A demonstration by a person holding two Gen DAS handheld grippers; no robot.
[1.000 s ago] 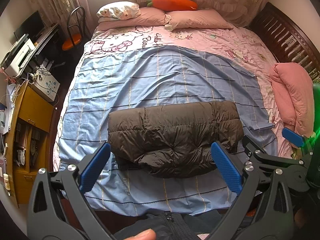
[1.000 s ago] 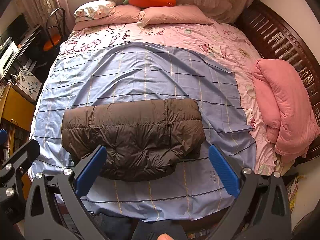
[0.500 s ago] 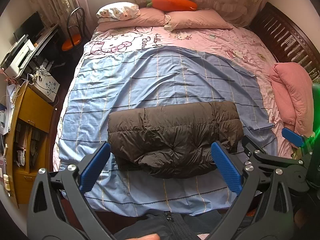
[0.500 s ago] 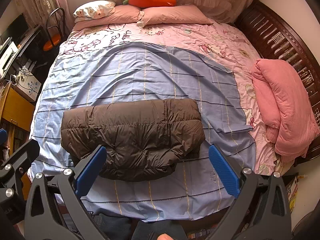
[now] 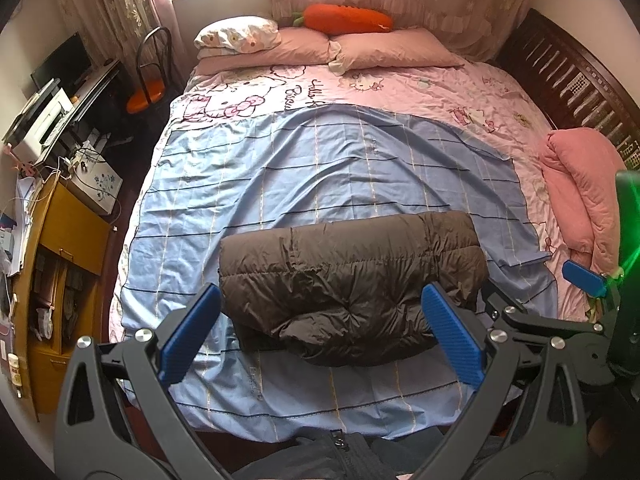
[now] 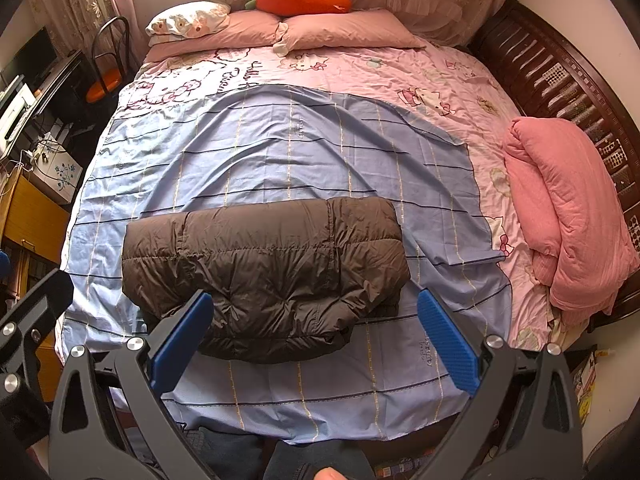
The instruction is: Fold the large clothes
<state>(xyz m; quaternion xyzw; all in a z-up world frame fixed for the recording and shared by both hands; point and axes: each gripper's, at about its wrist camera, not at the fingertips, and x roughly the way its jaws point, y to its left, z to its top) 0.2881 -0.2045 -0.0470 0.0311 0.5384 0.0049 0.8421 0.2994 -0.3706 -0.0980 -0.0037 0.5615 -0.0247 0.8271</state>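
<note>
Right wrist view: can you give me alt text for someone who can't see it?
A folded dark brown puffer jacket lies on a blue striped sheet spread over a pink bed. The open right gripper hovers above the near edge, holding nothing.

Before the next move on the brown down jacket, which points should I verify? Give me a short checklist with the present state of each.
1. Left gripper open, holding nothing: ok.
2. Right gripper open, holding nothing: ok.
3. Brown down jacket folded into a compact bundle: ok.
4. Jacket fully on the blue checked sheet: ok.
5. Sleeves tucked inside: cannot tell.
6. Pink blanket apart from the jacket: ok.
</note>
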